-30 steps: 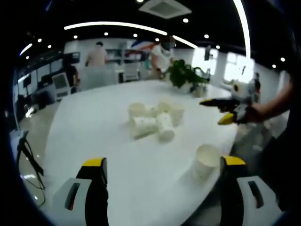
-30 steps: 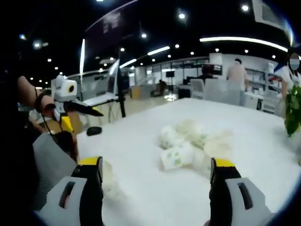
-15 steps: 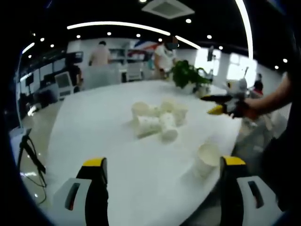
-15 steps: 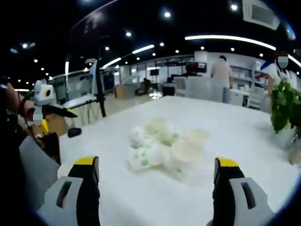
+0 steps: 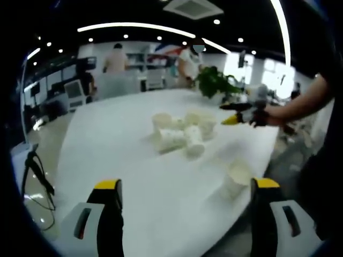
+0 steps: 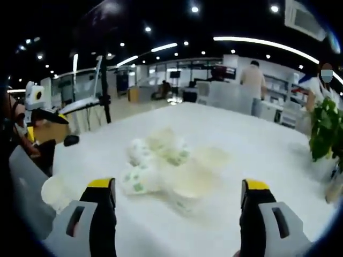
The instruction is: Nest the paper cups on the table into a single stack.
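Several white paper cups (image 5: 182, 134) lie in a loose pile at the middle of the white table (image 5: 107, 139), some on their sides with a green print. One more cup (image 5: 236, 179) stands apart near the table's edge, just beyond my left gripper (image 5: 186, 184), which is open and holds nothing. In the right gripper view the pile (image 6: 166, 163) lies close ahead of my right gripper (image 6: 177, 184), also open with nothing in it. The lone cup (image 6: 53, 190) sits at the left there. From the right, the right gripper (image 5: 241, 115) reaches over the table beside the pile.
A potted plant (image 5: 214, 83) stands at the table's far edge, seen again as a plant (image 6: 327, 128) at the right. A small black object (image 6: 71, 140) lies near the table's left edge. People stand by desks in the background. The left gripper (image 6: 40, 112) shows at far left.
The right gripper has moved in over the table toward the pile, and the cups now loom larger in its view. The left gripper has barely moved. Both stay open.
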Tool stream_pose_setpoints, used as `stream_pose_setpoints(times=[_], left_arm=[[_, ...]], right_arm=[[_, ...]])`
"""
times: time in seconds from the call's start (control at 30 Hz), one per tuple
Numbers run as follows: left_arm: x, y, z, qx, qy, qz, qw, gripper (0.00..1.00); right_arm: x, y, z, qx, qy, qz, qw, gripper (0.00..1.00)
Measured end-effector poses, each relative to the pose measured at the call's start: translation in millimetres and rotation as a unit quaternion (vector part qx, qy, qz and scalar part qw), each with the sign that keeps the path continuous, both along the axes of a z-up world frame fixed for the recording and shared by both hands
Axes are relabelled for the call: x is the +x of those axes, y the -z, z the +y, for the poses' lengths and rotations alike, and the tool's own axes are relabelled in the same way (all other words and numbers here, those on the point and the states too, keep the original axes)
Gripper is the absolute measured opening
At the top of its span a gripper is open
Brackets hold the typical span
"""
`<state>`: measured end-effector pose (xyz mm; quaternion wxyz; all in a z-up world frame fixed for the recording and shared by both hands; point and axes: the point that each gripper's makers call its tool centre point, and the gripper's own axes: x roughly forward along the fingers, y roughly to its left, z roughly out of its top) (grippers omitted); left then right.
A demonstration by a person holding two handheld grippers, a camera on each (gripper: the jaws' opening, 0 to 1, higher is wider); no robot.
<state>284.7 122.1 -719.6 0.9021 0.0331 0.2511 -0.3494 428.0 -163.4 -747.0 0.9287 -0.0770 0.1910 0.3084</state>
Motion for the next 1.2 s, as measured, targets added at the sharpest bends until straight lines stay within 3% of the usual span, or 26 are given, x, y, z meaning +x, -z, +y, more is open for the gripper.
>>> stream_pose_setpoints(times=[0.13, 0.23, 0.3, 0.9, 1.07, 1.2], left_arm=[[0.6, 0.6, 4.2, -0.001, -0.006, 0.001, 1.0000, 0.98], [-0.3, 1.6, 4.9, 0.001, -0.005, 0.002, 1.0000, 0.98], [-1.1, 1.9, 6.6, 0.003, -0.007, 0.003, 1.0000, 0.98], [-10.9, 3.6, 22.7, 0.011, -0.034, 0.013, 0.9993, 0.98], [-14.2, 2.2, 25.9, 0.014, -0.034, 0.015, 0.9992, 0.97], [-14.1, -1.4, 31.4, 0.015, -0.040, 0.012, 0.9990, 0.97]], right_arm=[[7.3, 15.8, -4.2, -0.041, -0.010, 0.015, 0.9990, 0.87], [13.4, 24.4, -2.1, -0.032, -0.008, 0.029, 0.9990, 0.84], [17.4, 30.2, -2.0, -0.052, -0.012, 0.028, 0.9982, 0.82], [42.6, 48.5, -2.0, -0.066, -0.007, 0.049, 0.9966, 0.63], [39.2, 53.9, 2.1, -0.068, -0.029, 0.053, 0.9958, 0.49], [39.1, 52.4, 2.2, -0.056, -0.028, 0.058, 0.9963, 0.44]])
